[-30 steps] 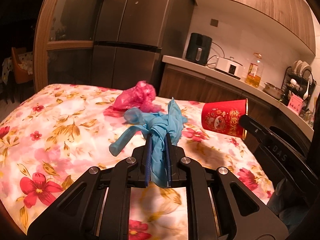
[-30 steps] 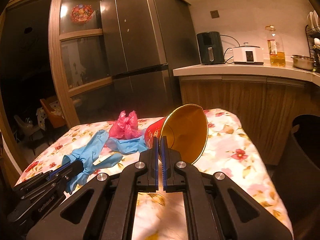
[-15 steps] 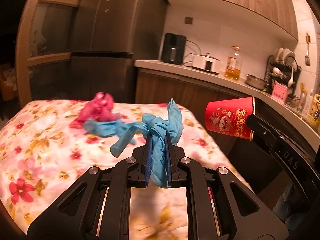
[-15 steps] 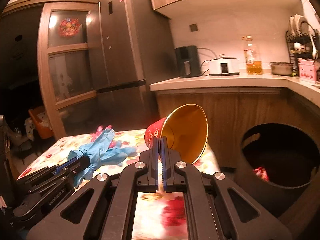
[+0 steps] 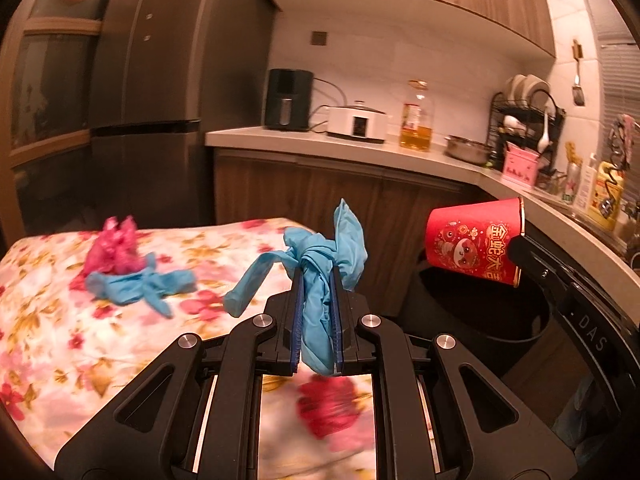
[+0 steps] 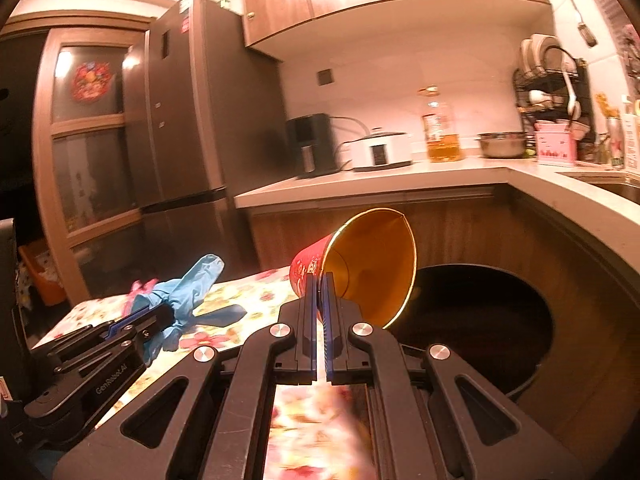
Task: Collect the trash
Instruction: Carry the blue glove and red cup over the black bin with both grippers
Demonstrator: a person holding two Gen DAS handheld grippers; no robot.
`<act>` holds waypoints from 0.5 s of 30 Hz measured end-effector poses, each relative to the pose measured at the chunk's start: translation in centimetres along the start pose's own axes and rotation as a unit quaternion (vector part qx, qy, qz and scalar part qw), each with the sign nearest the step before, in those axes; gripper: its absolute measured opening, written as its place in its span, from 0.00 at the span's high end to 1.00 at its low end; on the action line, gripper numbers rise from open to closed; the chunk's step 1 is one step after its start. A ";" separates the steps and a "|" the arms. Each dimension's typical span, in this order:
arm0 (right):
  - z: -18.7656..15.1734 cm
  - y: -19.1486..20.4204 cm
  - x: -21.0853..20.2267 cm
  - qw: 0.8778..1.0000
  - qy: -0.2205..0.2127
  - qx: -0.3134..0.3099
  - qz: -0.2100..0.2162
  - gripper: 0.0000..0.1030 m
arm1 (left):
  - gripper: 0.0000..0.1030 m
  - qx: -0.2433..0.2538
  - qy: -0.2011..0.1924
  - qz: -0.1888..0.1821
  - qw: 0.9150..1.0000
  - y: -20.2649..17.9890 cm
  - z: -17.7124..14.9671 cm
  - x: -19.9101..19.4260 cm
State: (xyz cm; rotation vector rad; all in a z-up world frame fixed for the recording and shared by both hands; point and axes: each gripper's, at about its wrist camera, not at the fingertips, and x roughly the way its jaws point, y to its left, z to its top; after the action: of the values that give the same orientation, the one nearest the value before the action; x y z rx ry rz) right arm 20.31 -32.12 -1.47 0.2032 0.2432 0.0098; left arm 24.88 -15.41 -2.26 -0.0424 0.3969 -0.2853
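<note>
A table (image 5: 60, 320) under a flowered cloth is filling the left of the left wrist view, and a dark round bin (image 6: 480, 320) is standing just beside its far corner, in front of the wooden kitchen cabinets. A counter (image 5: 360, 152) is running above those cabinets, carrying a black appliance, a white cooker and a bottle of oil. The right gripper (image 6: 319, 300) is pinching the rim of a red paper cup (image 6: 360, 268) between nearly closed jaws, holding it on its side with the gold-lined mouth facing the camera, at the near edge of the bin's opening. The left gripper (image 5: 316, 312) is clamping a bunched blue glove (image 5: 320, 276) in narrow jaws, its loose fingers hanging out to the left above the table's corner. A second blue glove (image 5: 136, 288) is lying flat on the cloth, touching a crumpled pink plastic bag (image 5: 114, 248) just behind it.
</note>
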 end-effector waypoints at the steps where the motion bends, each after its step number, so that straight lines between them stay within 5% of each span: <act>1: 0.1 -0.7 -0.1 1.000 -0.002 0.004 -0.007 0.97 | 0.89 0.002 -0.001 -0.003 1.000 -0.5 0.1 0.2; 15: 0.7 -7.0 -0.5 0.996 -0.012 0.030 -0.086 0.97 | 0.89 0.035 0.000 -0.077 0.996 -8.2 1.1 3.4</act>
State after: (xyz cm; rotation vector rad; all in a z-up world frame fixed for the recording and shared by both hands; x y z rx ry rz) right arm 19.88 -39.15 -2.11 0.2420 0.2359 -0.1704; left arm 26.17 -24.26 -1.70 -0.0049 0.3849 -0.4521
